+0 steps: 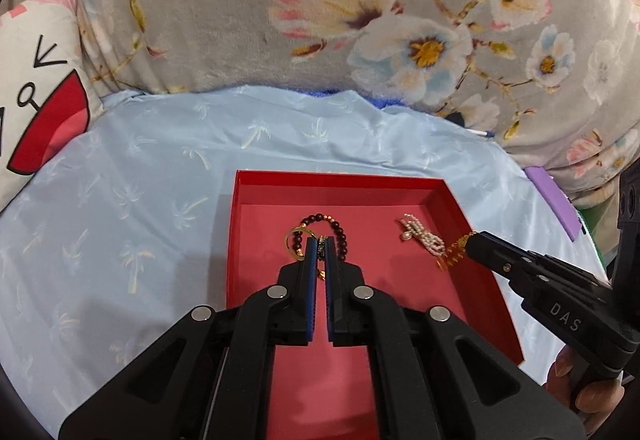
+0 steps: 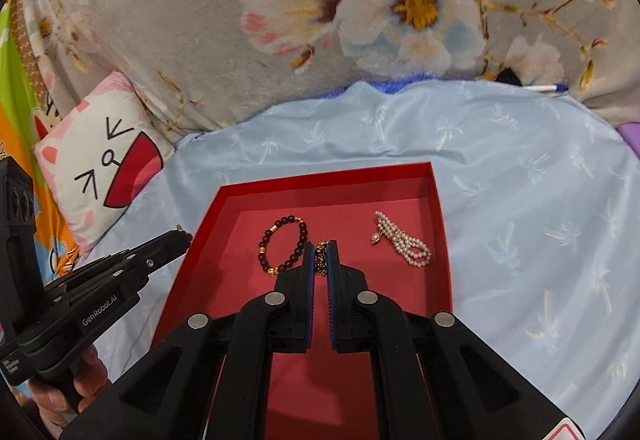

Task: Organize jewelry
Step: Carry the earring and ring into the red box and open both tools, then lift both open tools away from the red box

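Observation:
A shallow red tray (image 1: 340,178) (image 2: 328,176) lies on a light-blue sheet. In it lie a dark bead bracelet (image 2: 284,244) (image 1: 340,236) and a bundled pearl string (image 2: 404,240) (image 1: 422,236). In the left wrist view my left gripper (image 1: 321,240) hangs over the tray. It is shut on a small dark-and-gold jewelry piece (image 1: 321,245), and a thin gold hoop (image 1: 294,240) shows beside its tips. My right gripper (image 2: 321,246) (image 1: 472,240) is shut on a gold chain (image 2: 320,260) (image 1: 452,256) that dangles over the tray. My left gripper (image 2: 184,234) is at the tray's left rim in the right wrist view.
A grey floral blanket (image 1: 360,0) rises behind the sheet (image 1: 140,200). A cartoon-face pillow (image 2: 100,168) lies at the left. A purple object (image 1: 556,200) and a pen (image 2: 548,87) lie at the right. A person's hands (image 2: 60,392) grip both handles.

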### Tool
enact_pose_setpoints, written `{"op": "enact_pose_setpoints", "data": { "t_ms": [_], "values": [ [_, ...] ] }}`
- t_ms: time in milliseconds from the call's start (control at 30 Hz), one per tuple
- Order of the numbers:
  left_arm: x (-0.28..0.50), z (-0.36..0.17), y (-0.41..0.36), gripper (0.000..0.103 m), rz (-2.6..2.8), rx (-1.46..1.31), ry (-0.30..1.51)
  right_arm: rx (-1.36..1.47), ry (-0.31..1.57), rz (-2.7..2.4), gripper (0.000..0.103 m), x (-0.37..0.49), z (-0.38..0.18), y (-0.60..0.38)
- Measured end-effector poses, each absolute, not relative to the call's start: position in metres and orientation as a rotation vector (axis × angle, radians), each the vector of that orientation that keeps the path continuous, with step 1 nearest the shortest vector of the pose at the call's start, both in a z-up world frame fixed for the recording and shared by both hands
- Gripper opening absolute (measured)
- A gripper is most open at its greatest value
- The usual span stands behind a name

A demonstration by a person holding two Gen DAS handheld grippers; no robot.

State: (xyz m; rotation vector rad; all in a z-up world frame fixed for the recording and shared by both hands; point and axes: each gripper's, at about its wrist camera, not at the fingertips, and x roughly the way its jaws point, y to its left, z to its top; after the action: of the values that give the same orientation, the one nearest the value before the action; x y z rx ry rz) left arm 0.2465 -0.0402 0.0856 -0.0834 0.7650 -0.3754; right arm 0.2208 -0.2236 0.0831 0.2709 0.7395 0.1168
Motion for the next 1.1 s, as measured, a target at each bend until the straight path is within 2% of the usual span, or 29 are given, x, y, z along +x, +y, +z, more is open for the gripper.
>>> {"op": "enact_pose_setpoints", "data": {
  "t_ms": [300,367,400,433,467,500,567,833,1100],
  "values": [
    [0.278,0.058,-0.043,0.003,-0.351,-0.084,0.832,0.212,0.845,0.106,0.006,0.257,0.049,-0.206],
    [0.282,0.056,-0.041,0.006,-0.346,-0.096,0.838,0.194,0.829,0.073,0.016,0.255,0.049,-0.205],
    [0.283,0.056,-0.040,0.010,-0.339,-0.102,0.838,0.185,0.819,0.059,0.020,0.253,0.050,-0.206],
    [0.283,0.056,-0.037,0.020,-0.331,-0.110,0.836,0.182,0.802,0.045,0.026,0.250,0.051,-0.207],
    [0.282,0.057,-0.035,0.037,-0.319,-0.117,0.831,0.182,0.789,0.039,0.030,0.247,0.053,-0.210],
    [0.281,0.060,-0.033,0.047,-0.309,-0.124,0.821,0.183,0.776,0.035,0.033,0.242,0.055,-0.211],
    [0.272,0.067,-0.028,0.052,-0.297,-0.139,0.784,0.183,0.744,0.035,0.037,0.228,0.060,-0.213],
    [0.198,0.087,-0.008,0.054,-0.272,-0.115,0.701,0.181,0.681,0.091,0.043,0.138,0.069,-0.202],
    [0.108,0.055,0.000,0.055,-0.275,-0.078,0.760,0.173,0.737,0.115,0.044,0.038,0.039,-0.181]
  ]
}}
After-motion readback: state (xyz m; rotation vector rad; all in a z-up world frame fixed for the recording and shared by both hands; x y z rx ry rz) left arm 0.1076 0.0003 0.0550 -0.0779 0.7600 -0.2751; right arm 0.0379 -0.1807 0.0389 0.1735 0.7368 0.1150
